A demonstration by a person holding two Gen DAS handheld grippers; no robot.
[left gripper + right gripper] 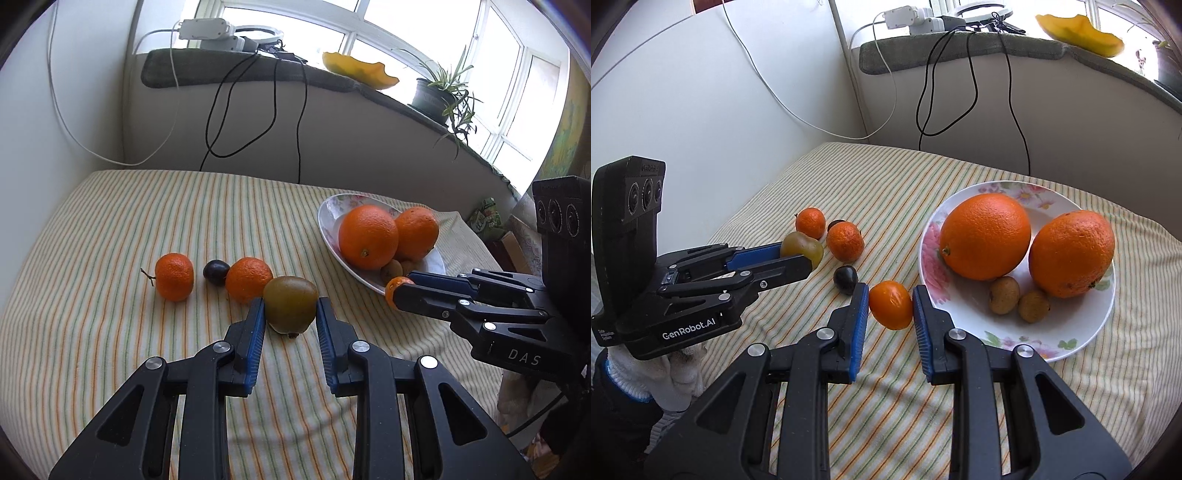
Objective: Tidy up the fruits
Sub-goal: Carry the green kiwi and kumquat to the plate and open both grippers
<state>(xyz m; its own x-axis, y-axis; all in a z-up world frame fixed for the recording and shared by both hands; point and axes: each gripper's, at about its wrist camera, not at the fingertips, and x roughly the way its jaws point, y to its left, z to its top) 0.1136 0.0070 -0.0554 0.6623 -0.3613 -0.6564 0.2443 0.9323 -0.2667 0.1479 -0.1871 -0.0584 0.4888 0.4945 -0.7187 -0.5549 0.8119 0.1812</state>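
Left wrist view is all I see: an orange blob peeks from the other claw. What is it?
Observer: The right gripper clamps a small smooth orange fruit, whole, beside the floral bowl.
Operator: Only one dark fruit on the cloth?
Observer: No, a second dark fruit lies beside that gripper's fingertip.
Operator: Who holds my claw?
Observer: A white-gloved hand carries the left gripper with its greenish fruit.
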